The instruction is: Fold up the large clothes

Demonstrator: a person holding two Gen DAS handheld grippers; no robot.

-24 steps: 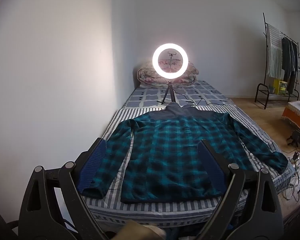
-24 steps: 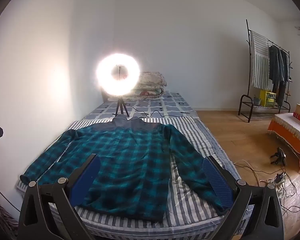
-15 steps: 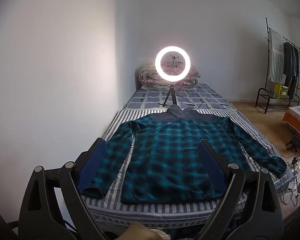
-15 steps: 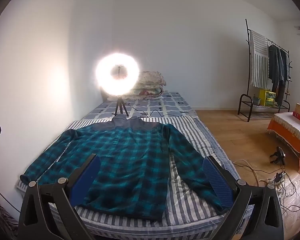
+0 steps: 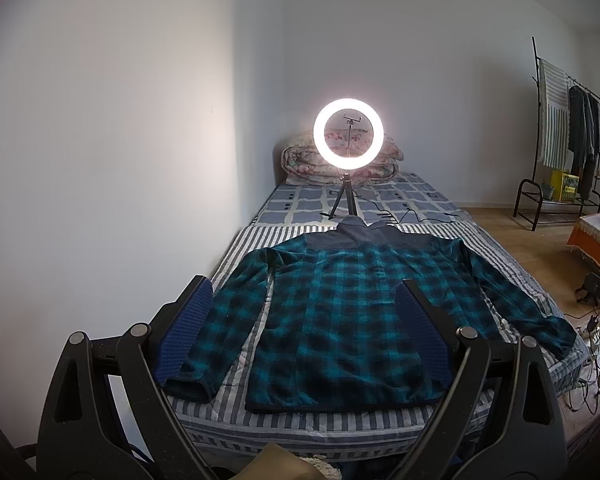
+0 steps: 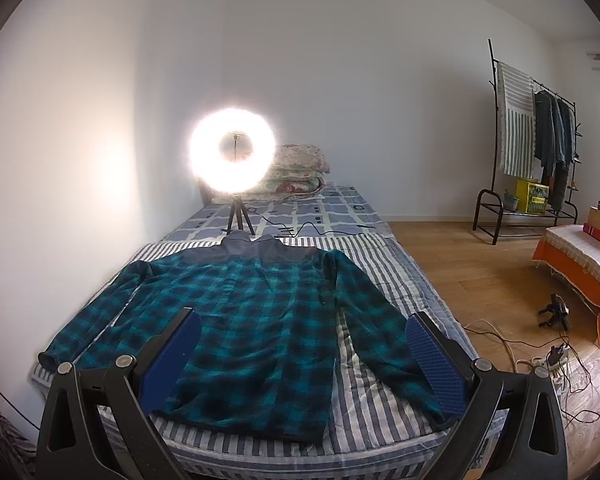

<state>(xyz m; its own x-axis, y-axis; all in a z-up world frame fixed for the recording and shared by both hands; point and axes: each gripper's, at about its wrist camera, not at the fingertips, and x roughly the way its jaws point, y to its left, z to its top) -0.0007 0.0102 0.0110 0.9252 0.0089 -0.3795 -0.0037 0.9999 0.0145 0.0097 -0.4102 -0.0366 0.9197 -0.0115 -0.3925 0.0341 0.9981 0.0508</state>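
Note:
A teal and black plaid fleece jacket (image 5: pixel 340 312) (image 6: pixel 252 320) with a grey collar and yoke lies flat on the striped bed cover (image 5: pixel 300 420) (image 6: pixel 380 420), sleeves spread to both sides, hem toward me. My left gripper (image 5: pixel 304 304) hovers open in front of the bed's near edge, facing the jacket's left half, nothing between its blue pads. My right gripper (image 6: pixel 304 336) is also open and empty, held short of the bed, facing the jacket's right half and right sleeve (image 6: pixel 384 344).
A lit ring light (image 5: pixel 348 134) (image 6: pixel 233 150) on a small tripod stands on the bed beyond the collar, its cable trailing right. Folded quilts (image 6: pixel 296 172) lie at the bed's head. A white wall borders the left. Clothes rack (image 6: pixel 536 152), orange-covered furniture (image 6: pixel 572 268) and floor cables (image 6: pixel 540 356) sit right.
In the left wrist view the jacket and ring light have drifted slightly right and down, so that gripper has shifted a little. The right wrist view is almost unchanged. Both grippers stay open.

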